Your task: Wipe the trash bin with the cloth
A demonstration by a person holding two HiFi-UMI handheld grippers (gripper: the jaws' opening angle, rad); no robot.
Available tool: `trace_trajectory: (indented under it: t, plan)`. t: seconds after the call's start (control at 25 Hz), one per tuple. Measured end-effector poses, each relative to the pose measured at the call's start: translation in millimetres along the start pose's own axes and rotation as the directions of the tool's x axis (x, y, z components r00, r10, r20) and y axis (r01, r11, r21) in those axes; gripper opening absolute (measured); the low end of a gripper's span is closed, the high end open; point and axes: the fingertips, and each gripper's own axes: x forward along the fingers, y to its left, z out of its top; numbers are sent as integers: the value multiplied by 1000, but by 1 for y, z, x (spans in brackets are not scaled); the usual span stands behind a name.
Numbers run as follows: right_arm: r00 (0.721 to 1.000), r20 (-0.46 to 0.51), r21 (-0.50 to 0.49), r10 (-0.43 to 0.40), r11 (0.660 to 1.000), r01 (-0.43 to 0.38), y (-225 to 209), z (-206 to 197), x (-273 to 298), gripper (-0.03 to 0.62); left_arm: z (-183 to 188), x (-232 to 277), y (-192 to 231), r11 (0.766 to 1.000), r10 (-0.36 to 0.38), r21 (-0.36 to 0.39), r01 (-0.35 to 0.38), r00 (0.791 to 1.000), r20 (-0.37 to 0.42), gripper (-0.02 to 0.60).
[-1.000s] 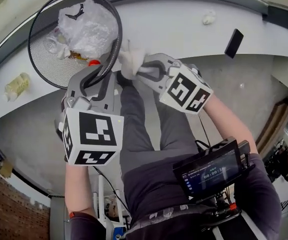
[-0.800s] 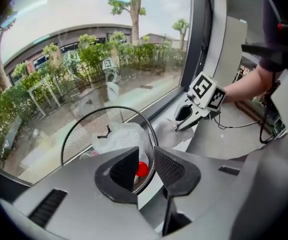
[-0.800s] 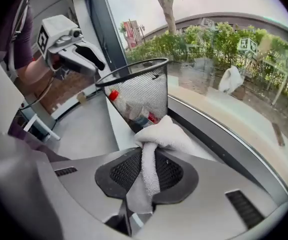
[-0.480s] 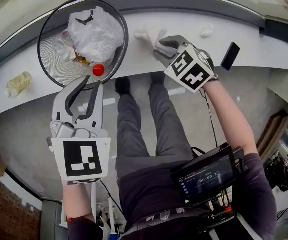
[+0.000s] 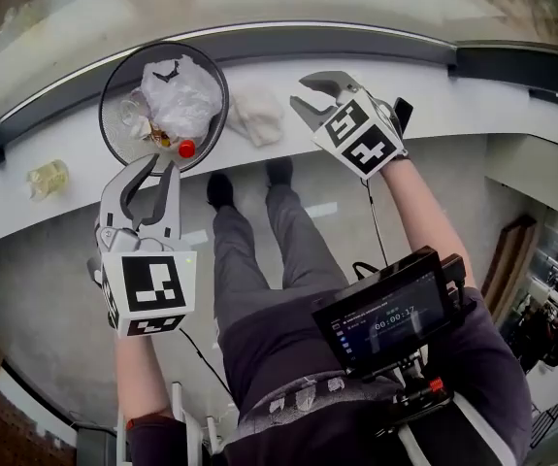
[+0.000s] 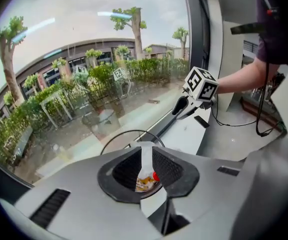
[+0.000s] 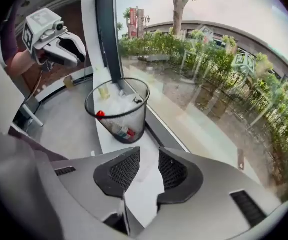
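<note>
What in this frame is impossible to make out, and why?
Trash bin bottom: head view, covered by white bag.
Dark flat object: head view, mostly behind right gripper.
Bottle label: head view, too small.
Cloth: not distinguishable in either gripper view.

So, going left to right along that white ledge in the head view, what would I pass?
Small yellowish bottle → wire-mesh trash bin → white cloth → right gripper, its jaws apart with nothing between them.
</note>
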Motion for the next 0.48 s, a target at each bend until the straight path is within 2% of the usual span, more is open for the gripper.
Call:
trace_trajectory:
  t: [0.12,0.24,0.32,0.36,0.4,0.48]
  plan:
    - [990,114,51,-81,996,76,-18,45,-57,97,39,-38,23,999,47,22,-49,994,99,29]
    - [969,210,86,-126,990,110,-16,84,-114,97,72,-77,36,998,56,30,-63,982,179,-2]
    - [955,270,72,-121,992,106,-7,111,-146,95,92,-100,42,998,47,19,-53,971,233,-2]
    - [947,303,63,-106,994,91,2,123,-162,62,102,-111,42,999,34,8,-37,966,257,-2]
    - [936,340,62,-88,996,71,11,133,-179,-2,111,-122,40,1000,18,-1,-18,960,279,-2]
    - [910,410,84,-58,996,26,31,147,-211,-3,132,-145,32,1000,-15,-6,18,944,328,-2]
